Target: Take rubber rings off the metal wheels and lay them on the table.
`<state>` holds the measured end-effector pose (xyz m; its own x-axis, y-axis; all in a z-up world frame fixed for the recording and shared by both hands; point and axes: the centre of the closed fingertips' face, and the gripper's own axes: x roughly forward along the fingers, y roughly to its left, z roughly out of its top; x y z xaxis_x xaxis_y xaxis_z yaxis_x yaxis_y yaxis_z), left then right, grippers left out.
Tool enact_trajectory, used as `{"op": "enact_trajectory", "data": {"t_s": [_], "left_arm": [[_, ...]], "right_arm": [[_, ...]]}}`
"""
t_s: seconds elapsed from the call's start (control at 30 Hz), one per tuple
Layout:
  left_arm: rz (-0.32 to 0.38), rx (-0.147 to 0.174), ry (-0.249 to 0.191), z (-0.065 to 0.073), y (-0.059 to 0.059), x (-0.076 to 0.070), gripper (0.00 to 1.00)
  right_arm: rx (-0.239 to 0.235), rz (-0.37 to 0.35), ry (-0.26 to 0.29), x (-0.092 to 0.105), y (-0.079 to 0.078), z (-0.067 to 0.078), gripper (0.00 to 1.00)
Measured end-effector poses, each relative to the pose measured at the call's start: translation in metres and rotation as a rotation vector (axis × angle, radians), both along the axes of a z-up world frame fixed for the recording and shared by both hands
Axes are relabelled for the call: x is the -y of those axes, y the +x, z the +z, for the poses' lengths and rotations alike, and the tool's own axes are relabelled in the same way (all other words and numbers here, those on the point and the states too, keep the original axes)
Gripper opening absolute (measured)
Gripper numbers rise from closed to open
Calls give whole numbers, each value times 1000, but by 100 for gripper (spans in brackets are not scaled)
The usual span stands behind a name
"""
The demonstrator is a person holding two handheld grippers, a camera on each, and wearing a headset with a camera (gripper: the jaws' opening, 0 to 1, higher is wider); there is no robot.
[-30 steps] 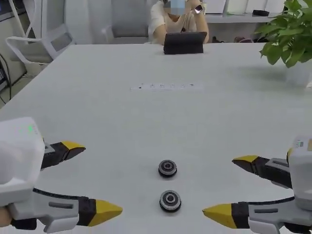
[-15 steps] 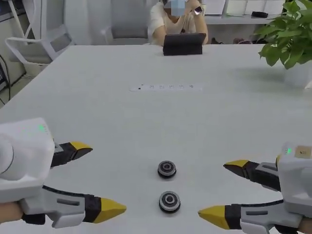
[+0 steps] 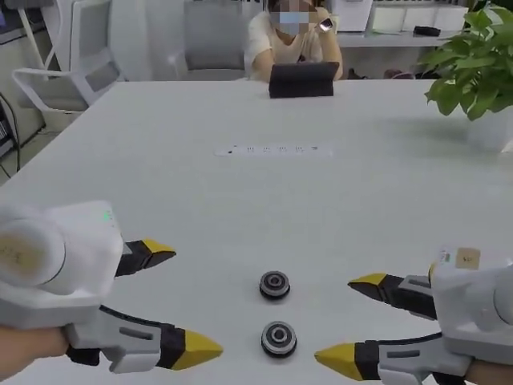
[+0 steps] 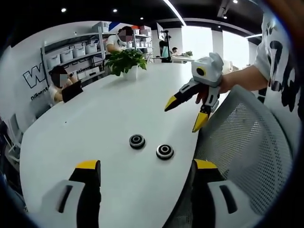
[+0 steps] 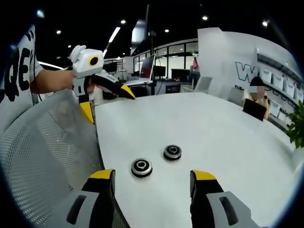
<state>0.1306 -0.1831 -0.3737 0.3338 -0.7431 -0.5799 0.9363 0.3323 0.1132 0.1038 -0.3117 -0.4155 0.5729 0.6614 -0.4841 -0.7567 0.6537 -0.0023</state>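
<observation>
Two small metal wheels with black rubber rings lie flat near the table's front edge: the far wheel (image 3: 274,285) (image 4: 137,141) (image 5: 172,152) and the near wheel (image 3: 279,338) (image 4: 165,151) (image 5: 142,167). My left gripper (image 3: 184,301) (image 4: 146,166) (image 5: 110,109) hovers open to their left, its yellow-tipped jaws wide apart and holding nothing. On the other side of the wheels, my right gripper (image 3: 345,319) (image 5: 152,175) (image 4: 182,118) is open too, and nothing sits between its jaws. Neither gripper touches a wheel.
A white power strip (image 3: 272,149) lies mid-table. Farther back stands a dark tablet (image 3: 303,80) with a person seated behind it. A potted plant (image 3: 473,64) is at the far right. A mesh chair back (image 4: 242,142) sits at the table's near edge.
Both grippers have moved inward toward the two wheels, narrowing the gap around them. The wheels have not moved; the head camera has shifted slightly.
</observation>
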Motion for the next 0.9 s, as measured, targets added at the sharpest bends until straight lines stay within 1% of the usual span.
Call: {"op": "enact_trajectory", "data": {"t_s": [0.17,0.3,0.37,0.6,0.7,0.9], "left_arm": [[-41,3,35,-7,-2,7,73],[-66,-7,39,-11,-1,14,72],[-76,-5,37,-12,-1,18,70],[-112,-32,32,-20,0,32,67],[-125,-49,29,-24,0,38,65],[-130,-80,29,-34,1,46,60]], "right_arm": [[-5,15,13,-4,3,-4,58],[-13,23,18,-8,4,-8,55],[-13,29,16,-10,4,-10,54],[-23,56,2,-15,6,-21,48],[-30,68,-2,-17,6,-26,46],[-44,88,-10,-19,5,-33,42]]}}
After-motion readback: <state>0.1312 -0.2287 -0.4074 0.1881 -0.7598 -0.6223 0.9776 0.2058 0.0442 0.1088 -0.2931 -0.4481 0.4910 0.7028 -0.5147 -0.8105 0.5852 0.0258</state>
